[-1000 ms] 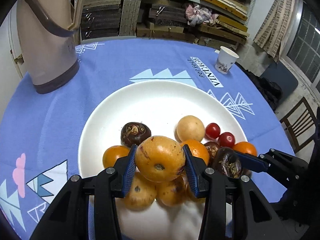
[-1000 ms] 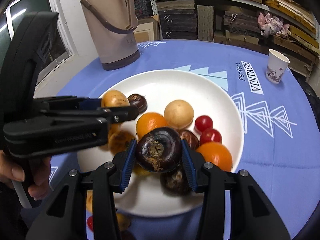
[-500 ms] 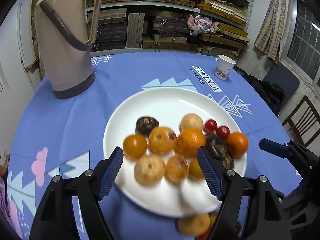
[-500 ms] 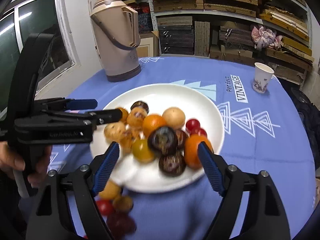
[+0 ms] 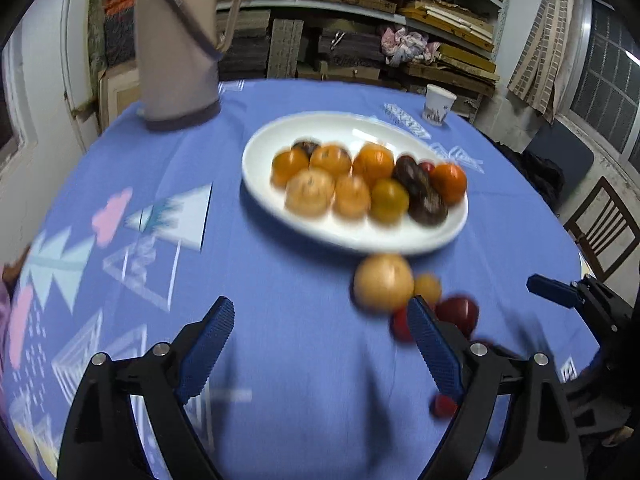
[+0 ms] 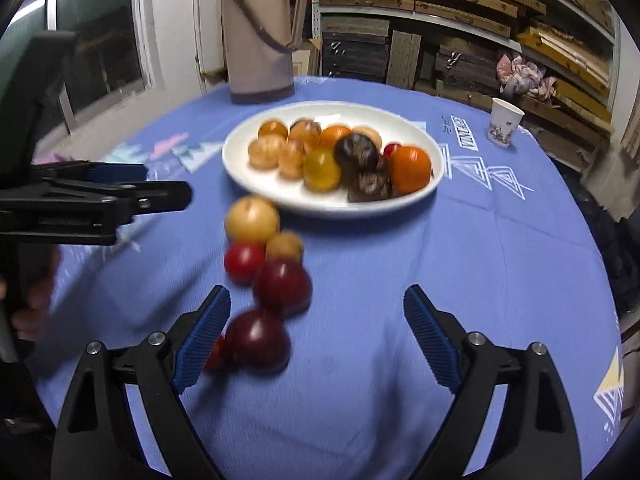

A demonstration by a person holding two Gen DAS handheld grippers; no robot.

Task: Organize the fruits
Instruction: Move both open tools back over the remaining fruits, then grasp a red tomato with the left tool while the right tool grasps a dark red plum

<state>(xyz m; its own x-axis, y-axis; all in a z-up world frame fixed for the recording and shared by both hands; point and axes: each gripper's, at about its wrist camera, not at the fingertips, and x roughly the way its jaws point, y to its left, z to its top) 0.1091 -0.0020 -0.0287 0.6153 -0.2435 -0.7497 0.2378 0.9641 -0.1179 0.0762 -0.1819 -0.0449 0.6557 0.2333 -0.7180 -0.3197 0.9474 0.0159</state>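
On the white plate point(image 6: 434, 184), orange, yellow and dark fruits point(image 6: 328, 156) cluster.

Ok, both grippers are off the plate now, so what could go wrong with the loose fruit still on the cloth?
1. The loose fruits, such as the dark red plum, are round and bunched together; nudging one with the open right gripper could roll the others away.
2. The plate is piled along its near side; another drop there may knock fruit like the orange off the rim.
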